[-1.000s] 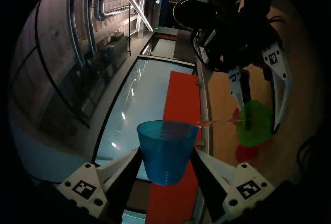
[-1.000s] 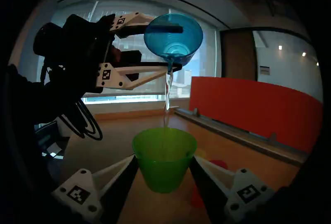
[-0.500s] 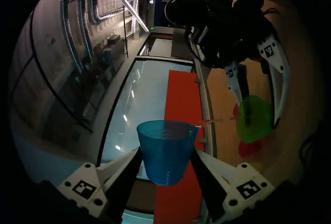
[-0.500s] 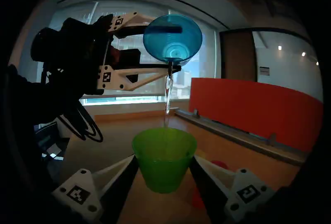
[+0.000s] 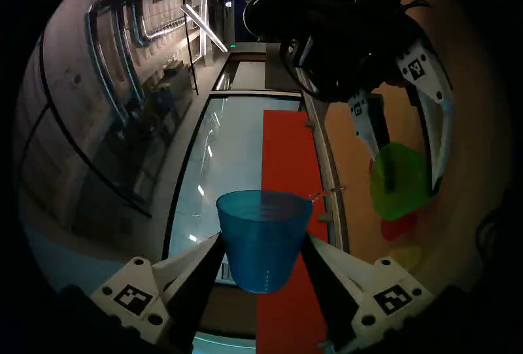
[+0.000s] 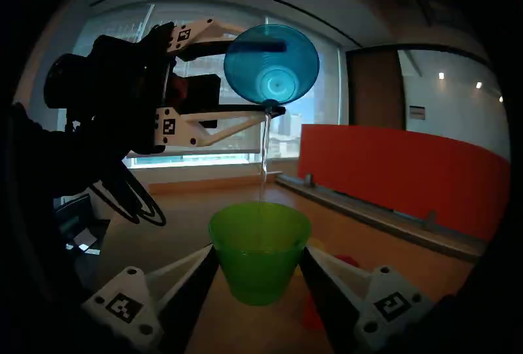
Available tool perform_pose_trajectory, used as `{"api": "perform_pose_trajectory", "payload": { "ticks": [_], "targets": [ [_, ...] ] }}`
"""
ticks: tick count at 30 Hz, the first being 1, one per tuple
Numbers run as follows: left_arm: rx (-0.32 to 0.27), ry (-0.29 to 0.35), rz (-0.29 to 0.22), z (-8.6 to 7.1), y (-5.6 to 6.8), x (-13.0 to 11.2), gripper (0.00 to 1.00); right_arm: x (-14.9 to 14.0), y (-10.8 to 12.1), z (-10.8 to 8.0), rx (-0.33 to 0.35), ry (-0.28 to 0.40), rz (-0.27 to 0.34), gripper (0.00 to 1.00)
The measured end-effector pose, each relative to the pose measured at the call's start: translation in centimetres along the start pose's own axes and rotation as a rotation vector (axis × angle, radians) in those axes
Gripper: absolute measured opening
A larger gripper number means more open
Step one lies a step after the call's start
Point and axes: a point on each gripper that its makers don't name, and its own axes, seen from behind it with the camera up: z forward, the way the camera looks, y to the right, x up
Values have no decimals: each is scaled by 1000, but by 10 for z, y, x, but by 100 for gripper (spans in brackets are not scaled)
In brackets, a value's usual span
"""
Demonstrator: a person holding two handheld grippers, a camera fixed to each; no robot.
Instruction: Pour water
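The blue cup [image 6: 271,63], tipped sideways above the green cup [image 6: 259,259], trickles water [image 6: 264,151]; light, thin-walled plastic, probably, it wants a gentle mid-wall grip. The left tool [image 5: 263,244] pinches it so; the right tool [image 6: 259,256] pinches the green one over the tabletop [image 6: 366,243]

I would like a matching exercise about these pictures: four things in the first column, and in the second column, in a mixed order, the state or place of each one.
Column A
1. blue translucent plastic cup
2. green translucent plastic cup
3. thin stream of water
4. orange-red flat panel

Column B
a. falls straight down between two cups
b. upright, held low
c. stands in the background, at the right in the right gripper view
d. tipped over, held high

Pairs: 1-d, 2-b, 3-a, 4-c
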Motion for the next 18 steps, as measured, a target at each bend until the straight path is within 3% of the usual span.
{"api": "perform_pose_trajectory", "payload": {
  "ticks": [9,18],
  "targets": [
    [9,5,48,-3,-3,4,80,0,-1,1,0,2,-1,86],
    [12,3,53,-5,-3,4,80,2,0,2,-1,2,-1,86]
  ]
}}
